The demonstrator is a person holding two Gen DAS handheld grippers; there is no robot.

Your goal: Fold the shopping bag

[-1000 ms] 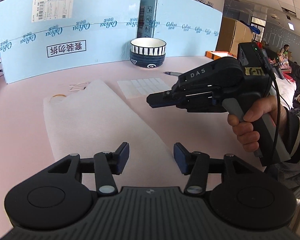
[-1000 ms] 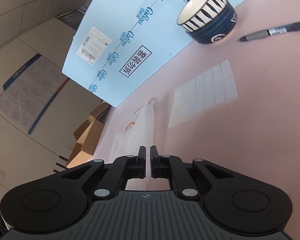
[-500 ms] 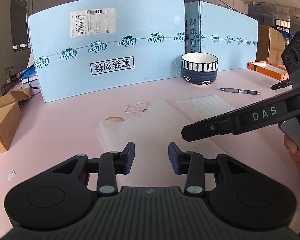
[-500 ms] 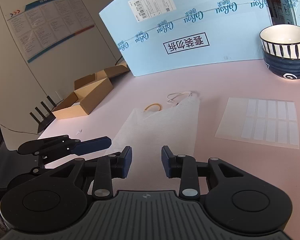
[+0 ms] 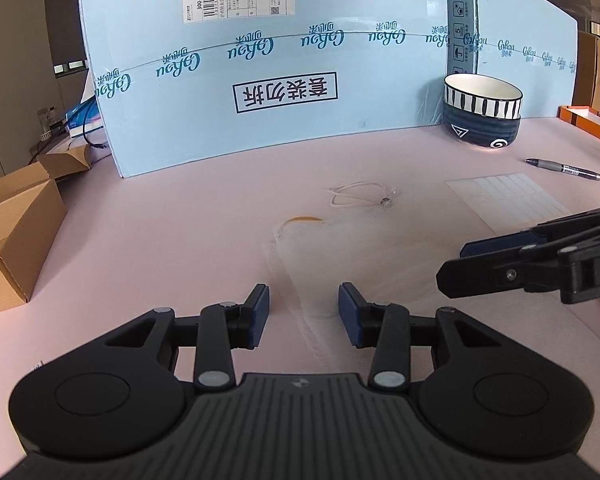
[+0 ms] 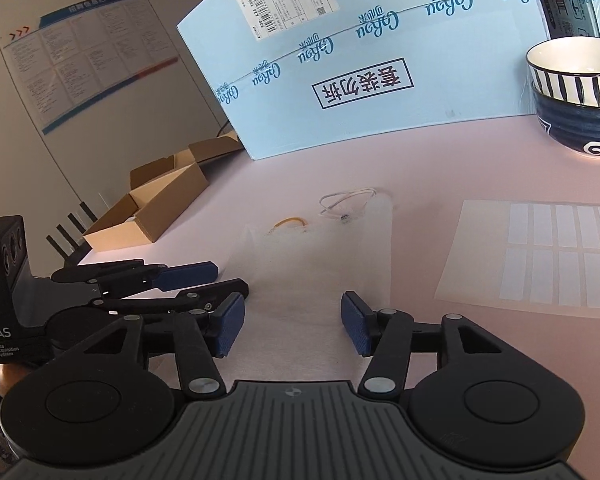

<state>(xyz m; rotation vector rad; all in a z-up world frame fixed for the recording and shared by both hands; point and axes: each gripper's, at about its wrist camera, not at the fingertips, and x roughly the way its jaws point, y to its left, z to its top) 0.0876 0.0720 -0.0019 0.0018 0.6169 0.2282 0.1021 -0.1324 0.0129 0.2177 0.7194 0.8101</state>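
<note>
A thin white translucent shopping bag (image 5: 352,256) lies flat on the pink table, also in the right wrist view (image 6: 316,264). A white cord handle (image 5: 356,198) and a yellow loop (image 5: 300,222) lie at its far end. My left gripper (image 5: 303,316) is open and empty over the bag's near left edge. My right gripper (image 6: 292,330) is open and empty over the bag's near end. Each gripper shows in the other's view: the right one (image 5: 500,258), the left one (image 6: 172,284).
A large light-blue carton (image 5: 284,68) stands at the back. Striped stacked bowls (image 5: 482,114) and a pen (image 5: 564,168) are at back right. A label sheet (image 6: 540,252) lies right of the bag. Open cardboard boxes (image 5: 12,232) sit at left.
Both grippers have come down closer to the bag's near end. The right gripper, shut a second ago, has opened wide. The left gripper stays open.
</note>
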